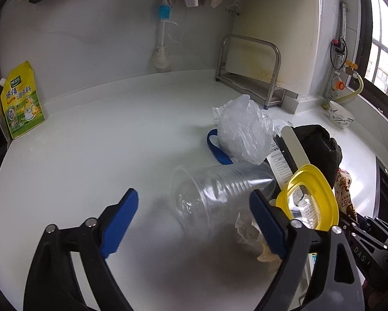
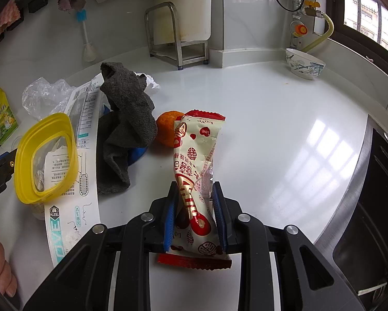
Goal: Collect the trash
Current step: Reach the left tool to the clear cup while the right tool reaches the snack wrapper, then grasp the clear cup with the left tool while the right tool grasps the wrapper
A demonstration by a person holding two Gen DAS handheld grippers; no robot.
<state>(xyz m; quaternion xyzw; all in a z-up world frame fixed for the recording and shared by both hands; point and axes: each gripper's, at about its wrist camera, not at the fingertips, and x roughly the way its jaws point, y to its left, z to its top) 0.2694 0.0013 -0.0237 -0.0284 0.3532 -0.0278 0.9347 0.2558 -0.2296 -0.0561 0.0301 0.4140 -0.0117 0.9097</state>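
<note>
My right gripper (image 2: 195, 194) is shut on a red and cream snack wrapper (image 2: 198, 155) and holds it above the white counter (image 2: 271, 134). My left gripper (image 1: 194, 202) is open, and a clear plastic cup (image 1: 214, 194) lies on its side between the fingers. A crumpled paper scrap (image 1: 248, 235) lies by the right finger. A crumpled clear plastic bag (image 1: 243, 127) sits behind the cup. A yellow-rimmed lid (image 1: 308, 197) stands on edge to the right of the cup, also seen in the right wrist view (image 2: 46, 155). A long toothbrush package (image 2: 74, 181) lies flat beside a dark grey sock (image 2: 126, 127).
An orange (image 2: 168, 127) sits behind the wrapper. A yellow seasoning pouch (image 1: 21, 101) leans on the left wall. A metal rack (image 1: 251, 72) stands at the back. A patterned bowl (image 2: 304, 63) is near the window. A sink (image 2: 370, 207) is at the right.
</note>
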